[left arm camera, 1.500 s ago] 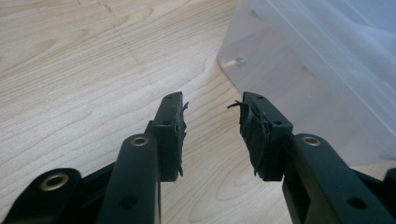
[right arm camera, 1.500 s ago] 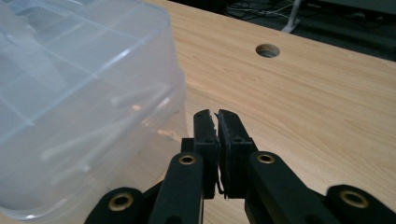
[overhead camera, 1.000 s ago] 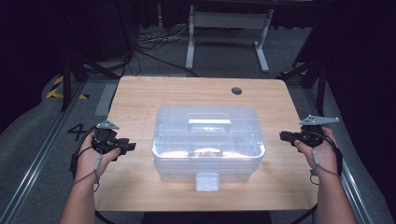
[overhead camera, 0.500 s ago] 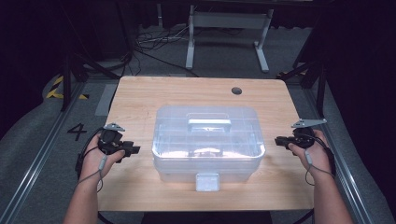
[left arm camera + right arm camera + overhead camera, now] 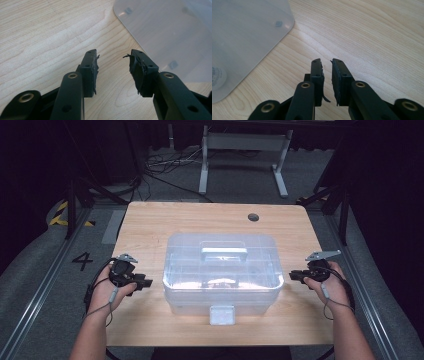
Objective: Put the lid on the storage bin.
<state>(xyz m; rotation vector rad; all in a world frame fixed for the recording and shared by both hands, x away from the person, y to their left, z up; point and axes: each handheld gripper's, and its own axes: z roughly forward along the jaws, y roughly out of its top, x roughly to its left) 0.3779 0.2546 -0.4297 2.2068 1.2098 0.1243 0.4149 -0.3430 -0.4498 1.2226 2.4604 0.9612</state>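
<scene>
Two tools flanking clear lidded box (image 5: 222, 272) on counter (image 5: 150, 225): left tool (image 5: 146, 283) released, empty; right tool (image 5: 293, 275) just opening narrowly, empty.

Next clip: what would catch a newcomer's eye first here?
A large clear plastic storage box, lid on with a handle on top, sits mid-table on the pale wooden table. A left hand-held gripper and a right hand-held gripper flank it, pointing inward at its ends without touching; the right one's jaws, narrowly apart, have just been opening.
</scene>
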